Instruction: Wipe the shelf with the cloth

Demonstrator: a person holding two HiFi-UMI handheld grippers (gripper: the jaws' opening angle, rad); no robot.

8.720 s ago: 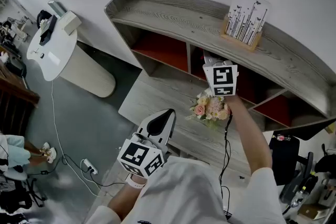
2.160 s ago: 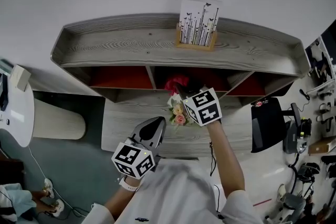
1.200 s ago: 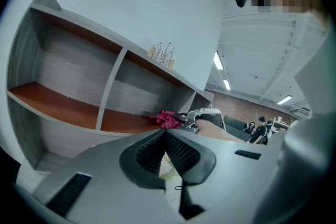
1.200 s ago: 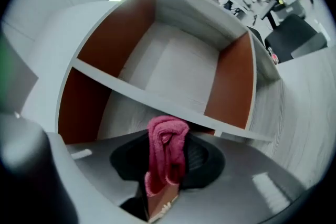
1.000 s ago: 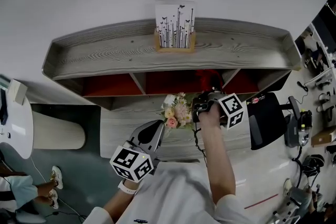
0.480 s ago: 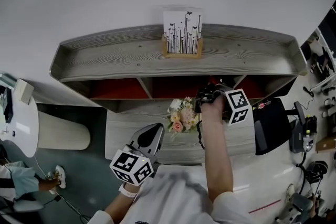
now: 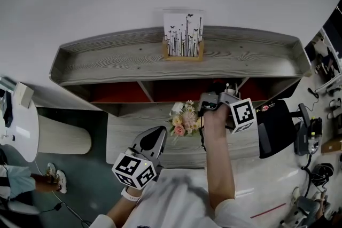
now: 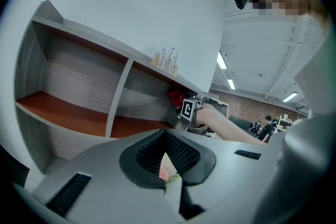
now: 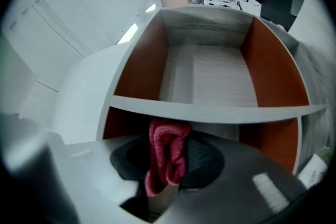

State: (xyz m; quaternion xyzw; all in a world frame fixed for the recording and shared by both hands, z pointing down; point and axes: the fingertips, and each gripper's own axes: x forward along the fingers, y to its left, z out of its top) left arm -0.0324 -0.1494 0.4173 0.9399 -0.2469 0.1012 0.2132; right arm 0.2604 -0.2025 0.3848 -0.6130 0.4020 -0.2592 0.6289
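Red textured cloth (image 9: 164, 143): crumpled into upright folds, clamped between the narrow-set jaws of the right hand-held gripper (image 9: 168, 162). It sits at the mouth of a compartment of the grey wood-grain shelf (image 9: 210, 76), which has orange-red inner walls. Left hand-held gripper (image 8: 166, 153): jaws together, empty, well apart from the shelf.
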